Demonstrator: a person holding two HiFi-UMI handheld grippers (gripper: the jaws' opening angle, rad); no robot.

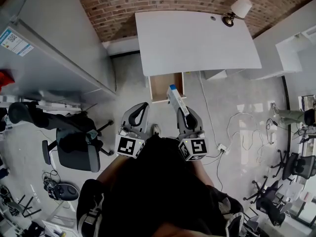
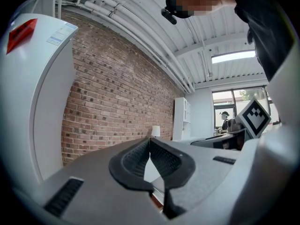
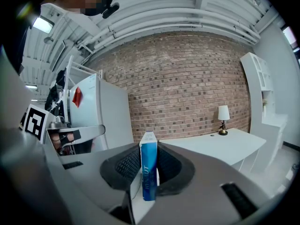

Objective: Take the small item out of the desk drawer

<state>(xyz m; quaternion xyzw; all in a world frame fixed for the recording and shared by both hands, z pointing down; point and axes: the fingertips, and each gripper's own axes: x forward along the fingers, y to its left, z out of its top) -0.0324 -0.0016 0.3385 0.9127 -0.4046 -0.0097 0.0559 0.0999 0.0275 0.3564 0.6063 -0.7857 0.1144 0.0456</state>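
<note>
A narrow blue and white box point(image 3: 148, 171) stands clamped between the pads of my right gripper point(image 3: 149, 172). In the head view the same box point(image 1: 177, 99) sticks out forward from the right gripper point(image 1: 183, 113), just in front of the open wooden drawer point(image 1: 166, 84) under the white desk point(image 1: 192, 41). My left gripper point(image 1: 138, 115) is held beside it, to the left. The left gripper point(image 2: 151, 154) has its black pads pressed together with nothing between them.
A small lamp point(image 1: 237, 11) stands on the desk's far right corner. A black office chair point(image 1: 74, 142) is at the left. White cables and a power strip point(image 1: 222, 147) lie on the floor at the right. A white cabinet point(image 1: 44, 58) fills the left side.
</note>
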